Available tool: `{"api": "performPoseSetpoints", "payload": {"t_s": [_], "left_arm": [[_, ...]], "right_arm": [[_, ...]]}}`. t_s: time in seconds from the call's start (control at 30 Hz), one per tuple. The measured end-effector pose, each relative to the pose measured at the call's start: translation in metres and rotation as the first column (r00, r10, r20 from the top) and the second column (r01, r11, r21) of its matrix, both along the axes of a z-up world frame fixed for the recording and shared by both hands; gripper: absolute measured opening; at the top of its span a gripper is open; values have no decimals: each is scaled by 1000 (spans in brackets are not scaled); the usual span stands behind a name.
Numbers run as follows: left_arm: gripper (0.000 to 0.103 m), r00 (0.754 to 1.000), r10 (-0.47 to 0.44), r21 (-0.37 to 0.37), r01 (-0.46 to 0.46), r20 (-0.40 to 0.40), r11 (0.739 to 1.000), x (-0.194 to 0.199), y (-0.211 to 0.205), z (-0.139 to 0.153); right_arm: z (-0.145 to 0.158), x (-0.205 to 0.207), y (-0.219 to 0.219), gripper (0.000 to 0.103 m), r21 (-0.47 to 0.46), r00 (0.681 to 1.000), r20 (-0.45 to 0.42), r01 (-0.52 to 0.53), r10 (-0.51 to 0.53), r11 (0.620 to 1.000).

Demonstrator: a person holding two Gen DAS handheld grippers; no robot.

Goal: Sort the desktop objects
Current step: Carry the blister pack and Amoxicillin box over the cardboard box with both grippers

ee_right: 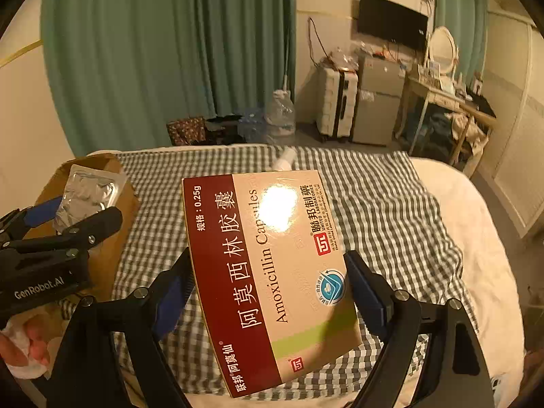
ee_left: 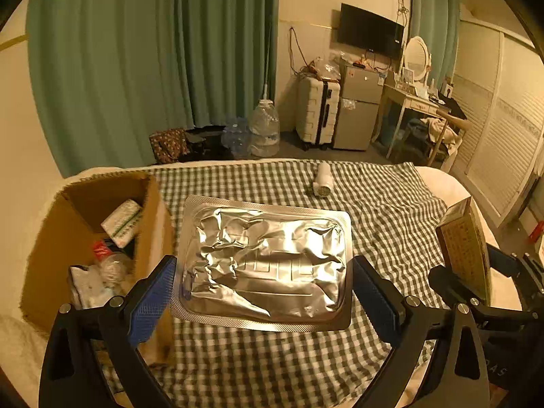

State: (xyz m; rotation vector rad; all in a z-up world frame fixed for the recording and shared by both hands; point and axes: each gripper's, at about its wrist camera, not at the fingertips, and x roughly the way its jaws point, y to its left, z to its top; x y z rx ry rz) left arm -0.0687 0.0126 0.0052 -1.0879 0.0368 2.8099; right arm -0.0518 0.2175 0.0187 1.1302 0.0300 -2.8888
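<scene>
My left gripper (ee_left: 263, 284) is shut on a silver foil blister pack (ee_left: 268, 261) and holds it flat above the checked cloth, just right of the cardboard box (ee_left: 51, 238). My right gripper (ee_right: 268, 289) is shut on a red and beige Amoxicillin medicine box (ee_right: 268, 272) and holds it above the cloth. The medicine box also shows edge-on in the left wrist view (ee_left: 465, 251), to the right. The left gripper and the blister pack (ee_right: 88, 193) show at the left of the right wrist view, in front of the cardboard box (ee_right: 112, 238).
The cardboard box holds a white packet (ee_left: 122, 222), a plastic bottle (ee_left: 108, 258) and a white bag (ee_left: 88, 285). A small white bottle (ee_left: 323, 178) lies on the checked cloth (ee_left: 391, 204) at the far side. The bed's white edge (ee_right: 476, 238) is to the right.
</scene>
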Motion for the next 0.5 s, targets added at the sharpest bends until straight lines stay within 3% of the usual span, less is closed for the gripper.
{"api": "performPoseSetpoints", "payload": {"t_s": [0.3, 0.5], "left_arm": [[100, 993, 74, -50, -79, -87, 996, 24, -56, 53], [100, 987, 125, -46, -130, -102, 990, 27, -91, 67]], "right_arm": [[38, 21, -54, 85, -6, 996, -60, -71, 70, 997], [53, 27, -100, 85, 8, 984, -89, -154, 154, 988]]}}
